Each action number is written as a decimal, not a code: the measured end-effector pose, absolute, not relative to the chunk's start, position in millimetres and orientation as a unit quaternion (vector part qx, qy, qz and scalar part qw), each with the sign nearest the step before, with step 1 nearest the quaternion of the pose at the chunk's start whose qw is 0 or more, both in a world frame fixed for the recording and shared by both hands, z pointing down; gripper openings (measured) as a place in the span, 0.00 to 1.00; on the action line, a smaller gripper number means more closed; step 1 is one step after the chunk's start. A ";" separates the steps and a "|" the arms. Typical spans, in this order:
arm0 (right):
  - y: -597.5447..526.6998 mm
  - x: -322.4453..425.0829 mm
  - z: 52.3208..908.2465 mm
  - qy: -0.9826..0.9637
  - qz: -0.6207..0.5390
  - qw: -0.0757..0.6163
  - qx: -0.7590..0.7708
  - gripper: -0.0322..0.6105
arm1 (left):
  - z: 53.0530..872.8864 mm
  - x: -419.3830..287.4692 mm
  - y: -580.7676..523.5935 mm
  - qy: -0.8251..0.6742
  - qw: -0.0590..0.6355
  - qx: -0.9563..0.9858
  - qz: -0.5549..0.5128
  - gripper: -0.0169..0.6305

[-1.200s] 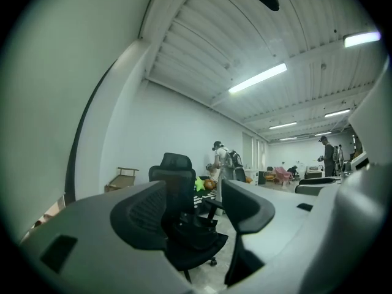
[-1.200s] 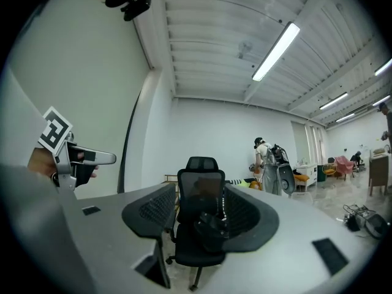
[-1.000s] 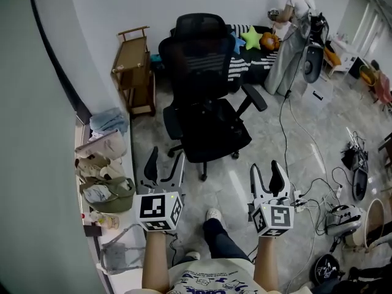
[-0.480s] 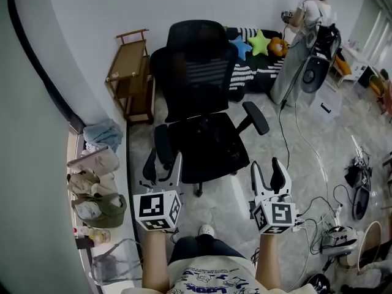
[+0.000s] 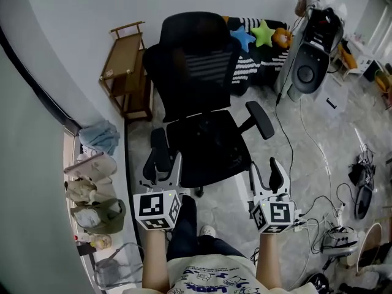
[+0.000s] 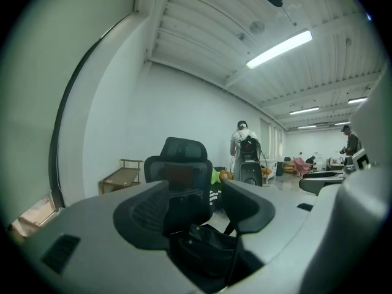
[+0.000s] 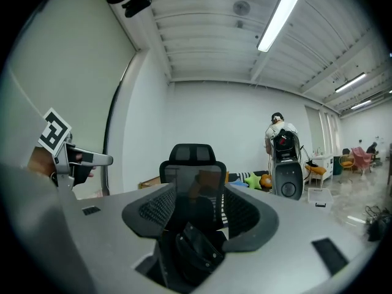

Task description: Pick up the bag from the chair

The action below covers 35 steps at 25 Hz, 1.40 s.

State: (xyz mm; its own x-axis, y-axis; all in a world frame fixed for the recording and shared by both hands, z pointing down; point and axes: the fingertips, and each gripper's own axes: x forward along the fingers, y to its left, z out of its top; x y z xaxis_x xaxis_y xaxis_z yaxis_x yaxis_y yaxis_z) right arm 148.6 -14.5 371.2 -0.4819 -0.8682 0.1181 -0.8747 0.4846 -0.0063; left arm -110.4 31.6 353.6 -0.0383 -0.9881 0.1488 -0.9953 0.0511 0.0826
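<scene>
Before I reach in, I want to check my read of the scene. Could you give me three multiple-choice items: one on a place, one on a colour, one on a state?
1. Where does the black bag lie?
A) hung on the back of the chair
B) on its seat
C) under it, on the wheeled base

2. What colours are the two star cushions behind the chair?
A) red and yellow
B) both white
C) blue and green

3. How do the left gripper and right gripper stand?
A) both open, gripping nothing
B) both shut on the bag
C) left shut on an armrest

1 B: both gripper views show it resting on the seat.
2 C: the head view shows one of each, side by side.
3 A: each pair of jaws stands apart, short of the chair.
</scene>
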 end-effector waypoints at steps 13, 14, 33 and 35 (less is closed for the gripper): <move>-134.8 96.1 405.4 -0.834 0.044 0.072 0.545 0.46 | 392.2 -162.4 -121.5 -0.660 0.106 0.743 0.045 0.46; -142.6 92.5 408.1 -0.829 0.049 0.076 0.551 0.46 | 395.8 -166.2 -133.5 -0.651 0.109 0.749 0.051 0.46; -206.1 100.9 524.1 -0.762 0.132 0.163 0.612 0.48 | 521.5 -146.9 -277.5 -0.469 0.179 0.854 0.135 0.46; -206.2 103.2 538.6 -0.761 0.141 0.171 0.610 0.49 | 536.3 -141.8 -284.8 -0.450 0.184 0.862 0.141 0.46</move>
